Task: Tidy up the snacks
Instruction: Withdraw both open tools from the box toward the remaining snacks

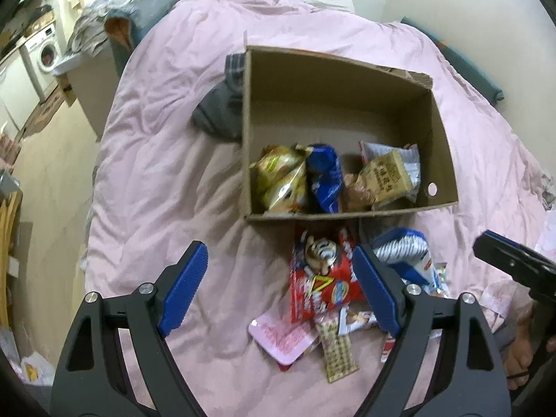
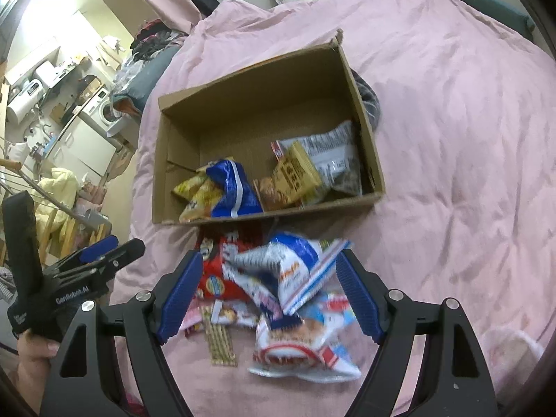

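I work over a bed spread with a wrinkled pale pink cotton duvet (image 1: 156, 160), soft and creased all over. Off to the side the room shows a white front-loading washing machine (image 1: 47, 54) under a counter and heaps of laundry.

On the duvet stands an open brown corrugated cardboard box (image 1: 441, 146), rectangular, with plain matte walls. Along its near wall lie a crinkly gold foil snack bag (image 1: 278, 180), a glossy blue snack bag (image 1: 325, 180) and a tan paper-look packet (image 1: 385, 177).

Just outside the near wall, loose snacks are piled on the duvet: a shiny red plastic snack bag (image 1: 323, 278), a blue-and-white striped bag (image 2: 295, 264) and a flat pink tray-shaped pack (image 1: 281, 340).

My left tool (image 1: 278, 292) hangs open above the duvet, its ribbed blue pads gripping nothing. My right tool (image 2: 267, 295) is open too, pads either side of the blue-and-white striped bag without pressing it.
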`<state>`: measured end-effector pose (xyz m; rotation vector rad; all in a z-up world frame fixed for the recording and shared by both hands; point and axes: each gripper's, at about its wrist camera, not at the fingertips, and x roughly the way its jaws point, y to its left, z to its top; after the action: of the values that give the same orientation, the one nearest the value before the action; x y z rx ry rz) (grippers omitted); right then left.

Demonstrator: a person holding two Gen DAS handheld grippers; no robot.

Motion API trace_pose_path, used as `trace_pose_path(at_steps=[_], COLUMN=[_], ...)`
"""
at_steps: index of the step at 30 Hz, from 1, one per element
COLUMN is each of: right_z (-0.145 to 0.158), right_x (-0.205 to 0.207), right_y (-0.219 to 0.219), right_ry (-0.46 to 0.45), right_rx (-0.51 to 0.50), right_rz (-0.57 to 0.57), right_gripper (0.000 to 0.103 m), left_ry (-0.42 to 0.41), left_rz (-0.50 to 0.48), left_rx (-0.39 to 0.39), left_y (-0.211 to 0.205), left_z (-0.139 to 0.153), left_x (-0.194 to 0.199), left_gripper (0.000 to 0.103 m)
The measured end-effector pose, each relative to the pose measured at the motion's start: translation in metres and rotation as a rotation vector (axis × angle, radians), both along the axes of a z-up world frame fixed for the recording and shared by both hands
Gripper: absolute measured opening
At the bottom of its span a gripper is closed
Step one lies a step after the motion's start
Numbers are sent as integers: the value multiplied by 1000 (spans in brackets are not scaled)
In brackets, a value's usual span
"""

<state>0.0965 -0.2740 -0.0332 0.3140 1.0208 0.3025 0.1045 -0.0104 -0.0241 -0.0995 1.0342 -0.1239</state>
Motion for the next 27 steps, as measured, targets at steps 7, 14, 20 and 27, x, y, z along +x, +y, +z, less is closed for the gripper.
trace_pose_path(at_steps=[7,14,20,27], right_z=[-8,-19,-25,-28], right_x=[-25,-40,-43,-41], right_y=[-12,-19,-38,-42], right_ry=[33,71,95,114], right_rx=[18,-9,-3,11], right_rz=[-31,-29,-67,-79], right_gripper=[81,81,81,81], left_ry=[82,230,333,312], left_rz=[54,46,22,-75], left_rx=[-23,-12,36,-57], left_y=[15,17,10,-15], left_z=[-17,-54,-87,-74], left_x=[-11,-16,-13,-30], left_gripper=[83,83,83,82])
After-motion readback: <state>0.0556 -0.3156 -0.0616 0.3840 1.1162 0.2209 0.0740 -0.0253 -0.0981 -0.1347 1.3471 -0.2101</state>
